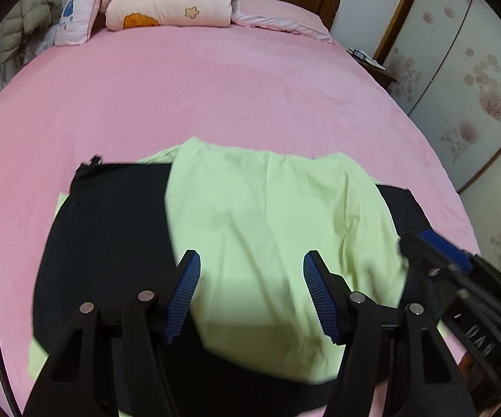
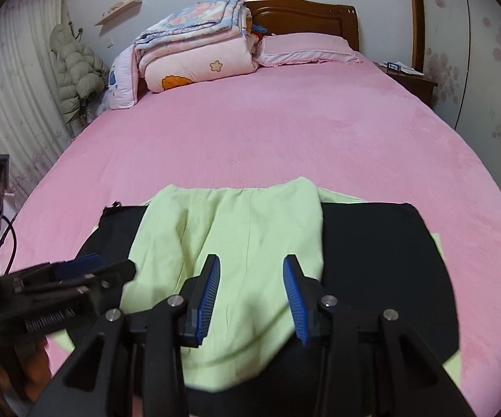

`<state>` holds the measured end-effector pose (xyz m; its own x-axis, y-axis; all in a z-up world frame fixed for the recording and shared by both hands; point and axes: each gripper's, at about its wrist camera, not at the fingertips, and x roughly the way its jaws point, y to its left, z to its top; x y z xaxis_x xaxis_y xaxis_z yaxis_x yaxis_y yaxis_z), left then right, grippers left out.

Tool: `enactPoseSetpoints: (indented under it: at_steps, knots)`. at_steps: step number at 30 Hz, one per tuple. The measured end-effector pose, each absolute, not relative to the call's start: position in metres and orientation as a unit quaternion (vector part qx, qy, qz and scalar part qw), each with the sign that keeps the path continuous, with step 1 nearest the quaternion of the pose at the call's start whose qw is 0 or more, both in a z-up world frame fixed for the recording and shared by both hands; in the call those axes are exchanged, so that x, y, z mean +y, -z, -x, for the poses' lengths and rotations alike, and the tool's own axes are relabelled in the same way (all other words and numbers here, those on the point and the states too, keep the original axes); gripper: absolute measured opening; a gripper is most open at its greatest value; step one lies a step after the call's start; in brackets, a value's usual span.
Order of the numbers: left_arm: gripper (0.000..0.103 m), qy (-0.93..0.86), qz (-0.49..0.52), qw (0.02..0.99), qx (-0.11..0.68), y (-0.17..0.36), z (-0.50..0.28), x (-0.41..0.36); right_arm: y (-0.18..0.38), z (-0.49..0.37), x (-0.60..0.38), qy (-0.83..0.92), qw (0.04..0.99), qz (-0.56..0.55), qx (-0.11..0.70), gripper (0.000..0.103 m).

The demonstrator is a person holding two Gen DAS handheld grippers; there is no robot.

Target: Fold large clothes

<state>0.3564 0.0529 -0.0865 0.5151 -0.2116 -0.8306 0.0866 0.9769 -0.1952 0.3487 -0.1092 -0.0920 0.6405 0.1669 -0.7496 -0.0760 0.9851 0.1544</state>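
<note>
Left wrist view: my left gripper (image 1: pixel 252 292) has its jaws apart with nothing between the pads, hovering over a light green garment (image 1: pixel 271 236) folded across a black garment (image 1: pixel 107 236) at the near edge of the pink bed (image 1: pixel 215 87). Right wrist view: my right gripper (image 2: pixel 252 299) also spread, empty, above the same green cloth. Folded quilts (image 2: pixel 198 52) sit by the headboard (image 2: pixel 302 14).

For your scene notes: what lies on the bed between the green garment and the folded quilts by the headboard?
Only bare pink bedsheet lies between the green garment and the folded quilts, clearest in the right wrist view.
</note>
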Motion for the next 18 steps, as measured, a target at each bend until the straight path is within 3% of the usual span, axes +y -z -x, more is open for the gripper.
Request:
enactPoseSetpoints:
  at_steps: [11, 18]
  knots:
    - [0.06, 0.048, 0.027, 0.862, 0.503, 0.158, -0.359, 0.046, 0.175, -0.366, -0.132, -0.008, 0.872, -0.056, 0.486, 0.038]
    - [0.061, 0.043, 0.015, 0.869, 0.492, 0.163, -0.352, 0.044, 0.189, -0.355, -0.138, -0.004, 0.874, -0.056, 0.484, 0.042]
